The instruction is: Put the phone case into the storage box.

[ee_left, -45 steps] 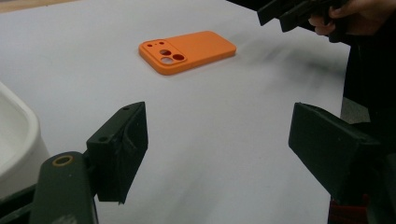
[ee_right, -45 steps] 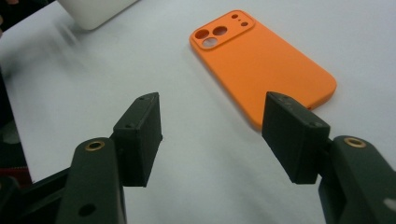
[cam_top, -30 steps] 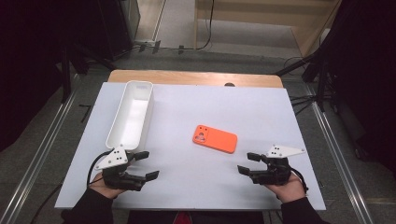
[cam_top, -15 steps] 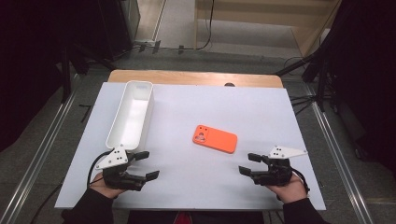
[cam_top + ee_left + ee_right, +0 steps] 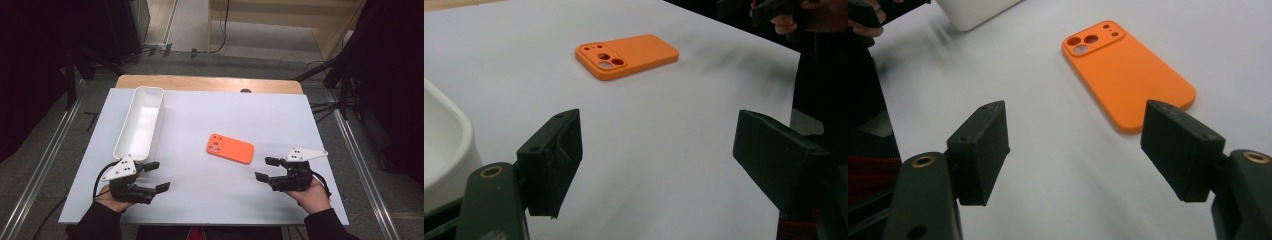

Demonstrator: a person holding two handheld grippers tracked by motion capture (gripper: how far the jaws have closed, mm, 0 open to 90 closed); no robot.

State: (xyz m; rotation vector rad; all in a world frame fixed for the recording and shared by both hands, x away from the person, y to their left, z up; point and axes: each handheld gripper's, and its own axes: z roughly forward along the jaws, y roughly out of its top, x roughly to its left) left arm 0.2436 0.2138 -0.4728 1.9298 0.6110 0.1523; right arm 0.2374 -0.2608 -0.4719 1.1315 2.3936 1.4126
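orange phone case (image 5: 230, 149) lay flat, camera cutouts up, mid-sheet on the white table cover (image 5: 200, 200), right of the white bin (image 5: 140, 122) and well apart from it. right gripper (image 5: 265, 169) sat near the case's right end, jaws spread with nothing between them, having just opened a little further. left gripper (image 5: 156, 176) sat just below the bin, jaws spread and empty, possibly resting on the sheet, hard to tell.

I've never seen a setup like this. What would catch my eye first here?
Probably the bright orange phone case, lying flat near the middle of the white table, camera cutouts showing. Then the long white tray at the left, and two open black grippers, left gripper and right gripper, near the front edge.
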